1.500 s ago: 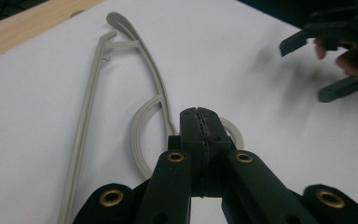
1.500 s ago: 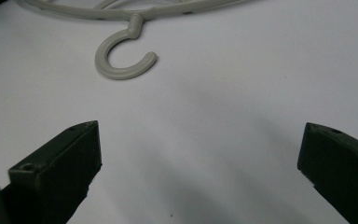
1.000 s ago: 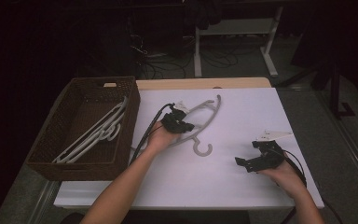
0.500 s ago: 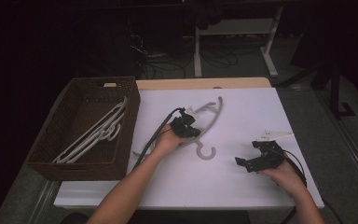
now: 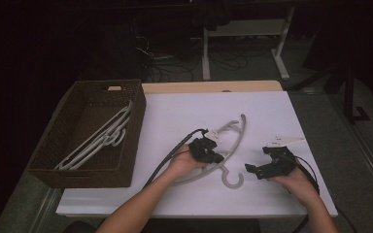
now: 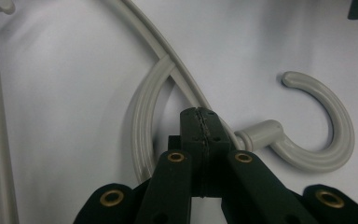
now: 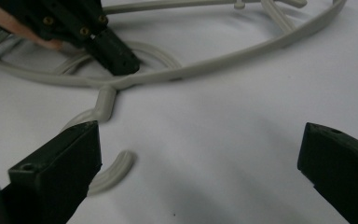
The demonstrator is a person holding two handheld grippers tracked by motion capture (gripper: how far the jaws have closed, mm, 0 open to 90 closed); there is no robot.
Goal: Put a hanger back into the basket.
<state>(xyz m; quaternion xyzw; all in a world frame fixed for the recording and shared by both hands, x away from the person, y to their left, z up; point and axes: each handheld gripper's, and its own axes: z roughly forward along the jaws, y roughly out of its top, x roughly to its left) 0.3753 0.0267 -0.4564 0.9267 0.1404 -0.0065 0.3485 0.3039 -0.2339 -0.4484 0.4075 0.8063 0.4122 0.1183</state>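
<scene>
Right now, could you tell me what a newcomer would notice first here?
The pale grey hanger lying mid-table on the white sheet, with the left claw shut at its neck beside the hook. Next, the brown wicker basket at the left, holding more hangers.

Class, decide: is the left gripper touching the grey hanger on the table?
Touching. The left gripper view shows the left gripper shut on the hanger near its hook.
</scene>
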